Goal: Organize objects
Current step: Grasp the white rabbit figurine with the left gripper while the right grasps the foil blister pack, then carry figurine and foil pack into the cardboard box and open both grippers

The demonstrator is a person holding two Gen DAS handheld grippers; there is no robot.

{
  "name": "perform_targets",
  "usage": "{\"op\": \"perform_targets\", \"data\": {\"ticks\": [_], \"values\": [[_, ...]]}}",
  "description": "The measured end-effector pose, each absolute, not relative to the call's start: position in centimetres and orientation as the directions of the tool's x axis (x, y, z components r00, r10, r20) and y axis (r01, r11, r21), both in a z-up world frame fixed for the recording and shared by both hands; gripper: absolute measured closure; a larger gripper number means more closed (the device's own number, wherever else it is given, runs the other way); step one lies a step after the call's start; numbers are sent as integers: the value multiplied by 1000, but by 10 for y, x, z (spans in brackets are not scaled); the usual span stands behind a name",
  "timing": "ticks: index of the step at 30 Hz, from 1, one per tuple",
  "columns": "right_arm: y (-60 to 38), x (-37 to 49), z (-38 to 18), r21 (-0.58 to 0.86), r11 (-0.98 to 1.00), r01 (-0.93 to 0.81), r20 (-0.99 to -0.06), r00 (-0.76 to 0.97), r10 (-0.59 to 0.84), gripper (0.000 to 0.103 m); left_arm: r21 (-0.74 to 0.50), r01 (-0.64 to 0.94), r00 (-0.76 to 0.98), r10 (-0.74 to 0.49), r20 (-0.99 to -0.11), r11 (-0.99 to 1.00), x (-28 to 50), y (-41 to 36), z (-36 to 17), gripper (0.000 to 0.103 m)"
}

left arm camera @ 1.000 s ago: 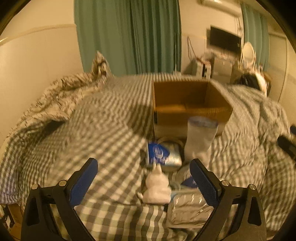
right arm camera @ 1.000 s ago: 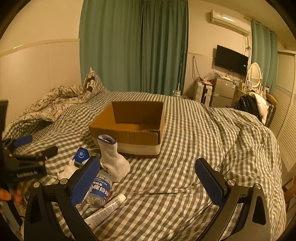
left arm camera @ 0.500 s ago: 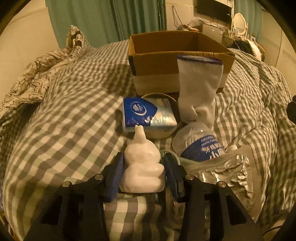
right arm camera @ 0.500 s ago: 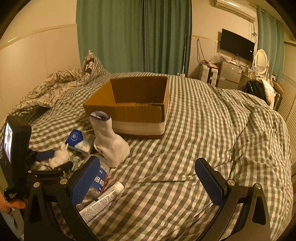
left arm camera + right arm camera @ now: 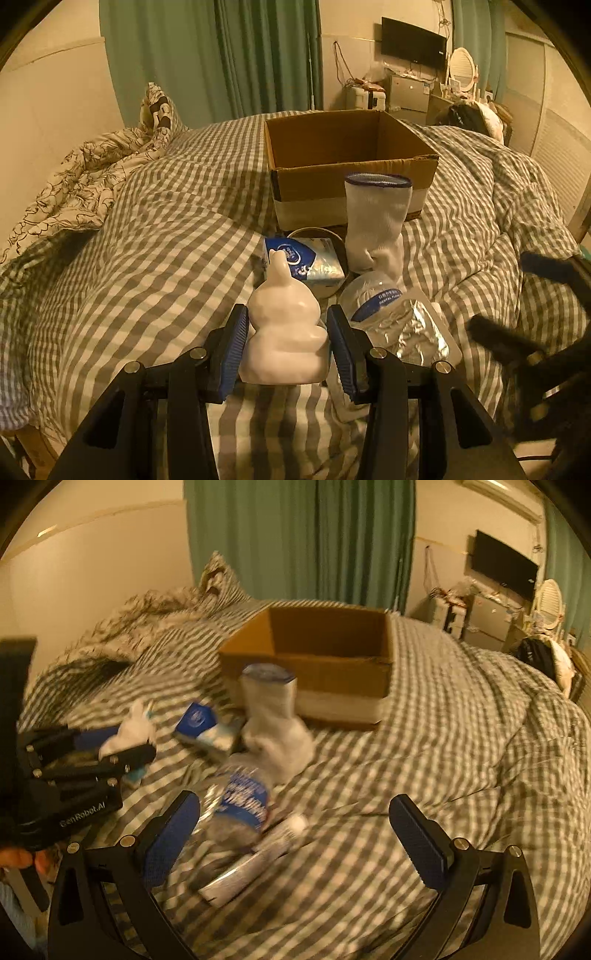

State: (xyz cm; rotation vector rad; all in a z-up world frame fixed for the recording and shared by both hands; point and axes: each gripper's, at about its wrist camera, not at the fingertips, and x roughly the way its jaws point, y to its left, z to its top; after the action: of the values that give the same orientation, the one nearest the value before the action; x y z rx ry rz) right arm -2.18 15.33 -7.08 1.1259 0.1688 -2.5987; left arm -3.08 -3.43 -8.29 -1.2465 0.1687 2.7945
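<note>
My left gripper is shut on a white swirl-shaped figurine and holds it just above the checked bedspread; it also shows in the right wrist view. An open cardboard box sits further back on the bed. In front of it lie a white sock, a blue tissue pack on a round bowl, a water bottle and a foil pouch. My right gripper is open and empty above the bottle and a tube.
A crumpled patterned duvet lies at the left of the bed. Green curtains hang behind. A TV, cabinets and a mirror stand at the far right. The bed's near edge is just below my left gripper.
My left gripper closed on the white figurine and has lifted it slightly. My right gripper moved left and down toward the bottle; its view is blurred with motion.
</note>
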Motion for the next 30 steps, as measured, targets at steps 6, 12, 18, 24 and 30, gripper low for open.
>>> {"op": "perform_targets", "data": {"ticks": [6,12,18,24,30], "values": [[128,-31,-93,46,-939,340,-789,-564,-243,18,90,-114,-679,11,-734,-989,-23,-42,-81,58],[110,-32,-101,52,-922,383,-806,-529,-265,51,65,-103,-679,23,-734,-993,-22,-54,-82,58],[105,-28,-92,41,-914,403,-793,-543,-275,80,66,-108,-681,26,-732,-992,-21,-53,-81,58],[113,-19,-66,58,-909,414,-740,-593,-318,91,70,-115,-689,29,-724,-991,-18,-47,-74,58],[123,-13,-27,65,-897,437,-669,-648,-364,98,43,-114,-706,50,-707,-993,-22,-45,-55,58]]}}
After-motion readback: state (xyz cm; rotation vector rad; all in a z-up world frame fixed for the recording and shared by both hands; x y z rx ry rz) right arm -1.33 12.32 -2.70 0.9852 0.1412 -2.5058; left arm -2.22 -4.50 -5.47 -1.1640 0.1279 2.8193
